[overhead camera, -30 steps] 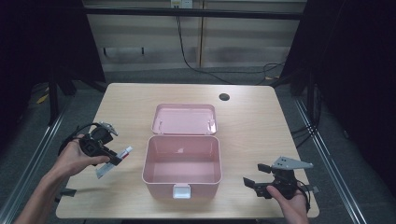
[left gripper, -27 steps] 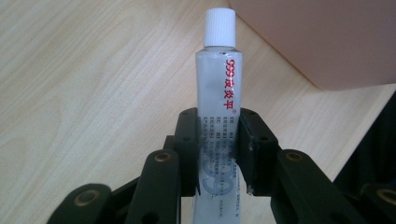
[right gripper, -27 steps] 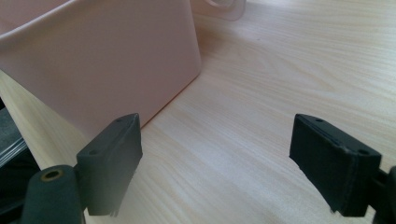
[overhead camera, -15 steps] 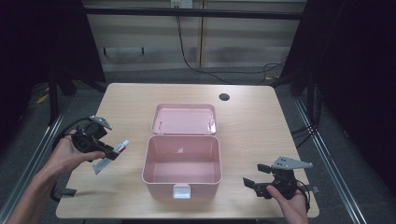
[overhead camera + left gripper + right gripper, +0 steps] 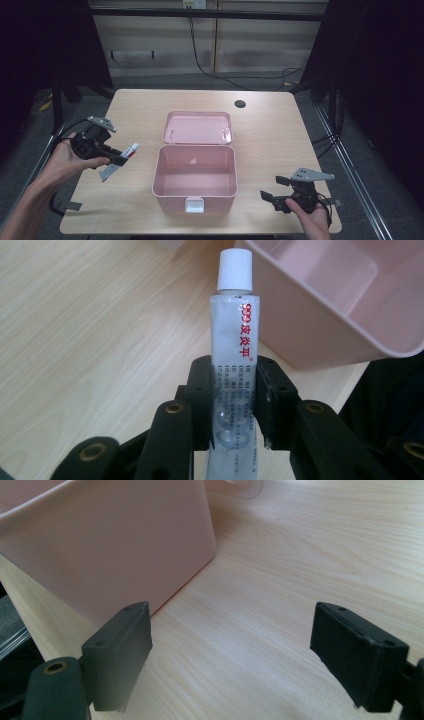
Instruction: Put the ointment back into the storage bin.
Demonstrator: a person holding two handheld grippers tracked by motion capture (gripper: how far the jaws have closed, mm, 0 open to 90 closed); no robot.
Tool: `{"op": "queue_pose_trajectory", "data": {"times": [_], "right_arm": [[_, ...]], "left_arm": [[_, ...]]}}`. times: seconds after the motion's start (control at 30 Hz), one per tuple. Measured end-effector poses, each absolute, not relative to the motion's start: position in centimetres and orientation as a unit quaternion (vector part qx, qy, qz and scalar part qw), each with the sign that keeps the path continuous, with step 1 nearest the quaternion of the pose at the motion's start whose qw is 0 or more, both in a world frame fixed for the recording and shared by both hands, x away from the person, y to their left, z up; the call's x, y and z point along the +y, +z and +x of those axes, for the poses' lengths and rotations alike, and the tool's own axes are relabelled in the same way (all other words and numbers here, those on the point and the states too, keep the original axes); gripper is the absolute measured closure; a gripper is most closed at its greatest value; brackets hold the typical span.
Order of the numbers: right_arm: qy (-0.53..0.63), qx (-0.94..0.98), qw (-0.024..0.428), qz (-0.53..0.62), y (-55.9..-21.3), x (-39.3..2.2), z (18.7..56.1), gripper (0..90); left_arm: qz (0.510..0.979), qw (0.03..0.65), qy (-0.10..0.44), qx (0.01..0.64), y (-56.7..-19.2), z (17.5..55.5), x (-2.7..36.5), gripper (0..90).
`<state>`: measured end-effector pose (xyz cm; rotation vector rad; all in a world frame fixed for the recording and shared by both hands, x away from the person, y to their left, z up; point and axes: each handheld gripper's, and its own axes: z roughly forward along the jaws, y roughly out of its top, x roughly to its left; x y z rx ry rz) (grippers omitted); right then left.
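Note:
My left gripper (image 5: 116, 158) is shut on a white tube (image 5: 120, 161) with a white cap and red print, held in the air left of the pink box (image 5: 195, 192). In the left gripper view the tube (image 5: 232, 340) stands up between the two black pads (image 5: 200, 400), its cap toward the box wall (image 5: 320, 335). The box is open, its lid (image 5: 197, 127) folded back flat on the table, and its inside looks bare. At the front right corner my right gripper (image 5: 272, 199) rests low and open; its view has the jaws (image 5: 235, 655) wide apart over bare wood beside the box wall (image 5: 115, 545).
The wooden table (image 5: 280, 130) has a small dark round hole (image 5: 240, 104) near its back edge. A cable (image 5: 60, 205) trails from the left gripper over the table's left front edge. Dark floor and metal rails surround the table.
My left hand has lifted the tube off the table and up, drifting slightly left. The right hand and gripper have stayed where they were.

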<state>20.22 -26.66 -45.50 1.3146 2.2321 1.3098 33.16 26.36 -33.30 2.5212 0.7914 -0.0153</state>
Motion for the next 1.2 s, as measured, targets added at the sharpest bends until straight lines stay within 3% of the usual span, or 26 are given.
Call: {"op": "queue_pose_trajectory", "data": {"times": [0.57,1.2], "right_arm": [[0.448,0.763,0.119,0.450,-45.5,-26.7,20.2,15.7],[0.449,0.762,0.117,0.452,-45.5,-26.7,20.2,14.5]], "left_arm": [[0.936,0.265,-0.007,0.232,-30.0,31.9,22.1,71.0],[0.945,0.269,-0.021,0.187,-29.4,32.0,17.3,70.9]]}}
